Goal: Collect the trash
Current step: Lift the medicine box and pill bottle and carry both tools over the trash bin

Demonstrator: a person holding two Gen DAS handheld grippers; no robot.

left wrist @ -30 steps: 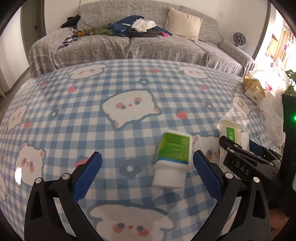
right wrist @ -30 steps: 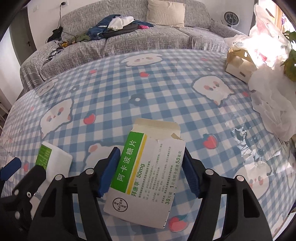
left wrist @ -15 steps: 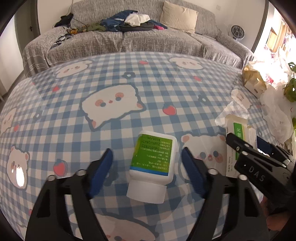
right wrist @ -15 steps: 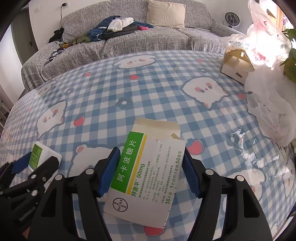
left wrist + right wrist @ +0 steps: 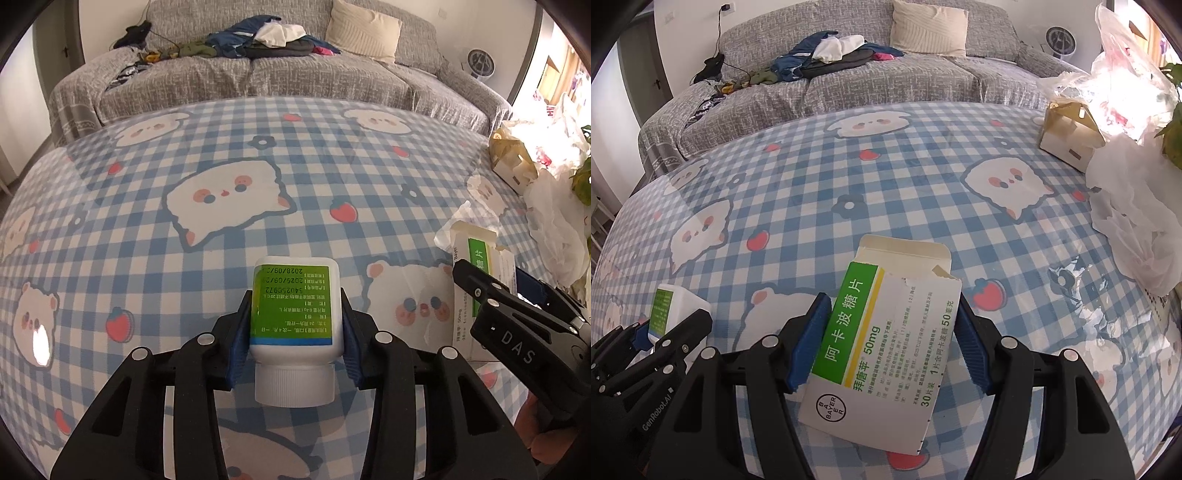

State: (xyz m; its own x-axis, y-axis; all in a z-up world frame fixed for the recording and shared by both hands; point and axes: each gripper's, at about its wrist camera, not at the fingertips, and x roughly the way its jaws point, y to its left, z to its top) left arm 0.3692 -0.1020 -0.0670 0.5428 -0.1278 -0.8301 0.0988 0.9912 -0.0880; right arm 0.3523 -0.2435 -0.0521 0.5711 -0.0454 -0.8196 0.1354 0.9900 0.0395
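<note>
A white pill bottle (image 5: 293,295) with a green label lies on the blue checked tablecloth (image 5: 147,258), cap toward the camera. My left gripper (image 5: 295,332) is closing on it, and both blue pads touch the bottle's sides. The right wrist view shows this bottle (image 5: 670,302) and the left gripper (image 5: 646,343) at the lower left. My right gripper (image 5: 890,343) is shut on an opened white and green medicine box (image 5: 886,302), its top flap open. In the left wrist view that box (image 5: 476,258) and the right gripper (image 5: 506,284) sit at the right.
Crumpled white plastic bags (image 5: 1126,206) and a small open cardboard box (image 5: 1067,136) crowd the table's right side, with plant leaves (image 5: 1174,140) beside them. A grey sofa (image 5: 258,85) with piled clothes and a pillow stands behind the table.
The left gripper's jaws came in from wide open onto the bottle's sides, and the gripper drew closer around it. The right gripper stayed put, still holding the box.
</note>
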